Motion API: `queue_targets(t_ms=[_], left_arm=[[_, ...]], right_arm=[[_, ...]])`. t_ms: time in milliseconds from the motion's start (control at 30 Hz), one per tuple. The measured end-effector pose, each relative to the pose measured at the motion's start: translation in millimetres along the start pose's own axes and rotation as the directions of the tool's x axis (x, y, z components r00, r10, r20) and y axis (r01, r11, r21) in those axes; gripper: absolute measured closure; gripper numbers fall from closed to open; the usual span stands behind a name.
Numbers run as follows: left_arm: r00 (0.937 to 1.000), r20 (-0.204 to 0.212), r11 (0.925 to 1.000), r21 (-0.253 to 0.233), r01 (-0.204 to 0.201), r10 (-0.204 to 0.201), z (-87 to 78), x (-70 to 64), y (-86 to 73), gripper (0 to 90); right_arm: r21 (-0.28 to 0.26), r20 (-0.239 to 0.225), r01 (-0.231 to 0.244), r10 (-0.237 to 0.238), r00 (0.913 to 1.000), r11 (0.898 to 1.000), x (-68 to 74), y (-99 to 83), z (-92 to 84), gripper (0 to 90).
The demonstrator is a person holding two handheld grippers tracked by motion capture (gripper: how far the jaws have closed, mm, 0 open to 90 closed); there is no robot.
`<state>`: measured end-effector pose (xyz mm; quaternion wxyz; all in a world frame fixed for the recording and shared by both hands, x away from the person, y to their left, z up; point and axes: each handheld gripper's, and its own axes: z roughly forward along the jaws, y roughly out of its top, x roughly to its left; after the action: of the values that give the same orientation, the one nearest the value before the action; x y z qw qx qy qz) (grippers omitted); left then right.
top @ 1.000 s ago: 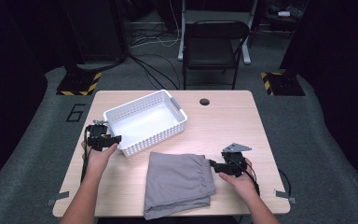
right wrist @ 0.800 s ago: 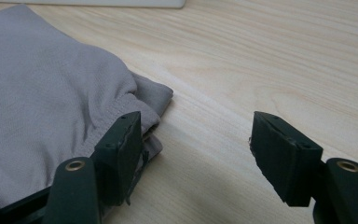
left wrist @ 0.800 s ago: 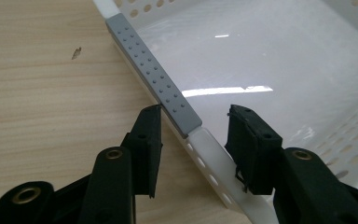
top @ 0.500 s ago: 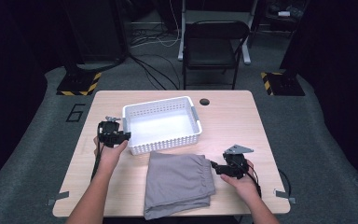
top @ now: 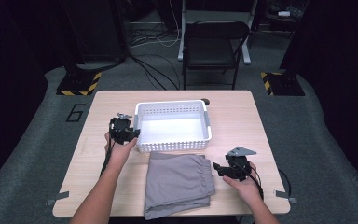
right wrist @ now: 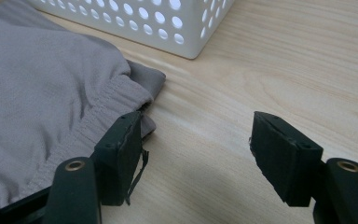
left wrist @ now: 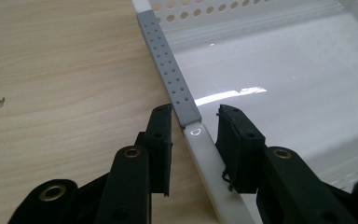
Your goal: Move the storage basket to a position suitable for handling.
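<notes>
Holding my left gripper (top: 131, 135) at the left end of the white basket (top: 173, 145), I have its jaws astride the rim by the grey handle strip (left wrist: 170, 70); they have just been closing, with a thin gap on either side, so nothing is clamped. The left forearm (top: 103, 186) reaches up from the table's (top: 261, 116) near edge. My right gripper (top: 218, 169) rests spread and empty beside the folded grey shorts (top: 179, 182), just in front of the basket.
</notes>
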<state>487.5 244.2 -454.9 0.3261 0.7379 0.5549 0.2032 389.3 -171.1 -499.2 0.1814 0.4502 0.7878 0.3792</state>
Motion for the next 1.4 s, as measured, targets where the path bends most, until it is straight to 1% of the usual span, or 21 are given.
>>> queue_targets(t_ms=[67, 267, 300, 367, 500, 567, 600, 667, 733, 767, 800, 867, 900, 933, 967, 1033, 1067, 1133, 1233, 1267, 1400], left_arm=[[1.0, 0.002, 1.0, 0.001, -0.004, 0.004, 1.4, -1.6, 0.1, 65.6], [0.9995, -0.005, 0.9991, 0.028, -0.031, 0.032, 3.5, -5.7, -2.1, 63.4], [0.9995, 0.004, 0.9993, 0.02, -0.031, 0.031, 2.5, -5.5, -2.0, 60.5], [0.9996, 0.011, 0.9997, -0.005, -0.025, 0.025, -2.1, -5.6, -1.0, 55.5], [0.9994, 0.029, 0.999, -0.041, -0.02, 0.021, -12.4, -5.2, 1.3, 51.7], [0.9988, 0.049, 0.9979, -0.064, 0.003, 0.0, -22.8, -3.9, 0.7, 49.7], [0.9988, 0.049, 0.9979, -0.064, 0.003, 0.0, -22.8, -3.9, 0.7, 48.5], [0.9975, 0.07, 0.9967, -0.079, 0.019, -0.013, -31.7, -3.2, -1.7, 45.7], [0.9958, 0.087, 0.9967, -0.074, 0.034, -0.027, -41.1, -3.4, -5.5, 44.3], [0.9958, 0.087, 0.9967, -0.074, 0.034, -0.027, -41.1, -3.4, -5.5, 44.0], [0.9952, 0.095, 0.9966, -0.077, 0.031, -0.024, -45.1, -2.5, -7.4, 44.0], [0.9954, 0.089, 0.9943, -0.098, 0.043, -0.035, -53.6, -0.5, -12.4, 43.7], [0.9917, 0.114, 0.9921, -0.103, 0.072, -0.06, -59.0, 2.2, -16.8, 42.5], [0.9917, 0.114, 0.9921, -0.103, 0.072, -0.06, -59.0, 2.2, -16.8, 42.6], [0.9861, 0.149, 0.9908, -0.102, 0.089, -0.073, -64.1, 5.0, -22.7, 42.6], [0.9849, 0.158, 0.9902, -0.108, 0.089, -0.071, -66.6, 5.7, -26.0, 42.8], [0.9852, 0.161, 0.9912, -0.109, 0.076, -0.057, -69.0, 6.5, -29.1, 42.8], [0.9853, 0.168, 0.9921, -0.114, 0.053, -0.033, -75.4, 6.8, -38.7, 43.0], [0.9852, 0.17, 0.9937, -0.105, 0.038, -0.019, -79.5, 5.0, -46.4, 43.0], [0.9849, 0.173, 0.9956, -0.091, 0.026, -0.01, -81.6, 5.0, -49.5, 43.0], [0.9842, 0.175, 0.9964, -0.076, 0.039, -0.025, -85.7, 2.4, -59.5, 39.2]], right_arm=[[0.004, -0.002, -0.015, 0.015, 0.9999, 1.0, 0.4, -0.3, -0.5, 33.3], [0.001, -0.001, -0.012, 0.012, 0.9999, 1.0, -0.2, -1.0, -1.2, 33.3], [0.002, 0.0, -0.013, 0.013, 0.9999, 1.0, -0.3, -1.0, -1.3, 33.3], [0.0, 0.001, -0.019, 0.019, 0.9998, 1.0, 0.4, -0.7, -1.4, 33.3], [-0.001, -0.004, -0.013, 0.013, 0.9999, 1.0, 0.7, -0.3, -2.1, 33.1], [-0.006, -0.002, -0.015, 0.015, 0.9999, 1.0, 1.8, 0.0, -2.4, 33.1], [-0.006, -0.002, -0.015, 0.015, 0.9999, 1.0, 1.8, 0.0, -2.4, 33.1], [-0.004, -0.01, -0.017, 0.017, 0.9998, 1.0, 4.0, -0.1, -3.4, 32.9], [-0.012, -0.017, -0.001, 0.001, 0.9999, 1.0, 4.6, -0.3, -2.1, 33.4], [0.004, -0.023, -0.014, 0.014, 0.9996, 1.0, 6.5, 0.1, -2.6, 33.7], [0.004, -0.023, -0.014, 0.014, 0.9996, 1.0, 6.5, 0.1, -2.6, 33.7], [-0.009, -0.027, 0.001, -0.001, 0.9996, 1.0, 8.3, 0.7, -2.2, 36.2], [-0.009, -0.035, -0.013, 0.013, 0.9993, 1.0, 11.3, 1.7, -3.3, 39.1], [-0.009, -0.035, -0.013, 0.013, 0.9993, 1.0, 11.3, 1.7, -3.3, 39.1], [-0.013, -0.042, 0.003, -0.004, 0.9991, 1.0, 11.9, 2.6, -3.8, 41.9], [-0.004, -0.052, -0.004, 0.004, 0.9986, 1.0, 13.8, 3.2, -5.0, 45.2], [-0.004, -0.052, -0.004, 0.004, 0.9986, 1.0, 13.8, 3.2, -5.0, 45.2], [-0.031, -0.056, 0.019, -0.021, 0.9982, 0.999, 16.8, 4.5, -6.4, 45.9], [-0.031, -0.063, 0.027, -0.029, 0.9976, 0.999, 18.7, 5.9, -7.1, 44.5], [-0.038, -0.069, 0.022, -0.024, 0.9973, 0.999, 20.4, 6.6, -7.8, 44.3], [-0.049, -0.101, -0.009, 0.004, 0.9949, 0.999, 22.5, 8.4, -9.5, 38.6]])
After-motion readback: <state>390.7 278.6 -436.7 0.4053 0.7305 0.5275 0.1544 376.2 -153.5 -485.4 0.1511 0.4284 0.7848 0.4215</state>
